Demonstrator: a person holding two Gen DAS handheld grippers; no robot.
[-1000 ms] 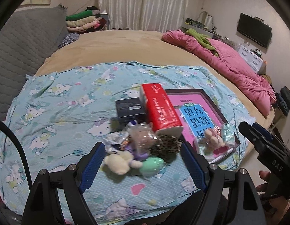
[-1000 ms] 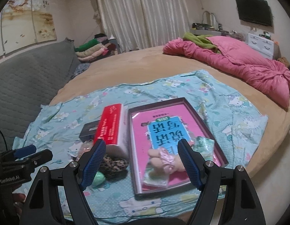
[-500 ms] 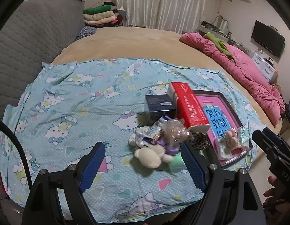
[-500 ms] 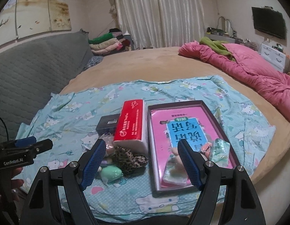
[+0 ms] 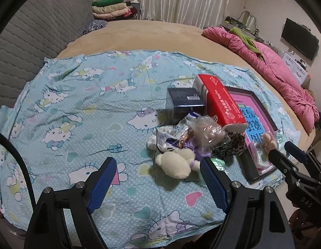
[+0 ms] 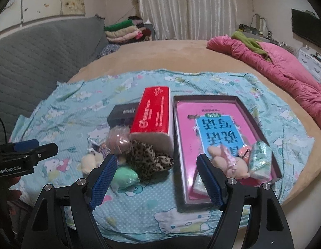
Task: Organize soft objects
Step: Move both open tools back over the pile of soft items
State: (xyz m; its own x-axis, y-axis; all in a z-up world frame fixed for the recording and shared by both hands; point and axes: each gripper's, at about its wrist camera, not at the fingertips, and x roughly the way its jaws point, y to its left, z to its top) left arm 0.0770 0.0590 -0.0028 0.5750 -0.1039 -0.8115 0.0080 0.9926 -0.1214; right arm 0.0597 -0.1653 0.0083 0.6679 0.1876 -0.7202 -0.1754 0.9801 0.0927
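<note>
A pile of soft things lies on the blue cartoon-print sheet [image 5: 81, 108]: a cream plush toy [image 5: 177, 162], a crinkly plastic-wrapped ball [image 5: 208, 132], a leopard-print cloth [image 6: 148, 159] and a mint green squishy [image 6: 125, 176]. A dark tray [image 6: 251, 101] with a pink book holds a pink plush [image 6: 228, 161] and a green packet [image 6: 261, 159]. My left gripper [image 5: 158, 178] hangs open over the sheet, just left of the cream plush. My right gripper [image 6: 155, 176] is open above the tray's left edge and the leopard cloth, holding nothing.
A red tissue pack [image 6: 154, 116] and a dark box [image 5: 185, 101] sit behind the pile. A pink quilt [image 5: 272, 62] lies at the bed's right, a grey padded headboard [image 5: 31, 31] on the left. Folded clothes [image 6: 123, 31] are stacked far back.
Both grippers moved left and lower over the bed, so the pile and tray now sit further right in each view. Both stayed open and empty.
</note>
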